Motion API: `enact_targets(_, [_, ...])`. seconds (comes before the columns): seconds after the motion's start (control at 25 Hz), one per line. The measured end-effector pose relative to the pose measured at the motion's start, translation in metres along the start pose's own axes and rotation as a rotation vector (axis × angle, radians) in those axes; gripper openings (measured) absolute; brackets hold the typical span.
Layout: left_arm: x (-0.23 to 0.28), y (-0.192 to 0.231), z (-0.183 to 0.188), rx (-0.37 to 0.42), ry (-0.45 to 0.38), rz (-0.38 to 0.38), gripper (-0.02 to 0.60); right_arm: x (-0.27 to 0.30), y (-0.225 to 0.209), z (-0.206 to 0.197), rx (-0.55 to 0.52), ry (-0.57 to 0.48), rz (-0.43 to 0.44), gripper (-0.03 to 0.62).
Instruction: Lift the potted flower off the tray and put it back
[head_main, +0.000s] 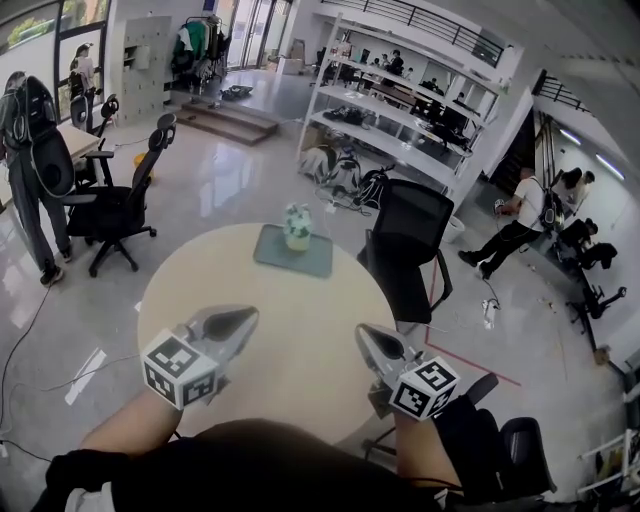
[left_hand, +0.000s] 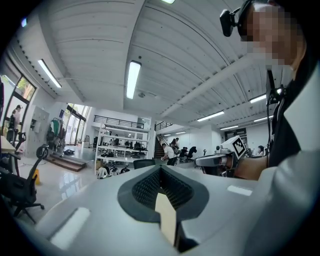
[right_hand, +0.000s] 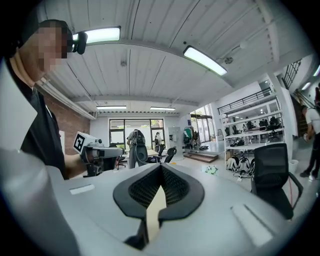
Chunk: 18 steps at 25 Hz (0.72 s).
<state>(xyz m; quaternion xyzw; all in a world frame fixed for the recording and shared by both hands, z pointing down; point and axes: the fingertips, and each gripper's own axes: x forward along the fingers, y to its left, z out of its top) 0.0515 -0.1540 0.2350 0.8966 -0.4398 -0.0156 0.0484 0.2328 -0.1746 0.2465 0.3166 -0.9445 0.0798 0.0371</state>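
A round cream tabletop (head_main: 300, 340) on a glossy floor (head_main: 215, 180), a black chair (head_main: 410, 240) at its right edge, another chair (head_main: 125, 205) near a standing person (head_main: 30, 170) far left, white shelving (head_main: 400, 110) behind.

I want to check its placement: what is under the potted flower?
The potted flower stands on the grey-green tray, which lies on the round table. The patch beneath the pot is hidden.

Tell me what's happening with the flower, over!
Left gripper, right gripper shut, empty. Potted flower upright on tray, far side of table. Nothing between.
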Motion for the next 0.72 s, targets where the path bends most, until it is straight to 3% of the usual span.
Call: enact_targets(0.72, [0.0027,-0.0053,0.0035,0.007,0.004,-0.005,-0.002,-0.0098,-0.0009,0.0034,-0.014,-0.004,-0.007,0.011])
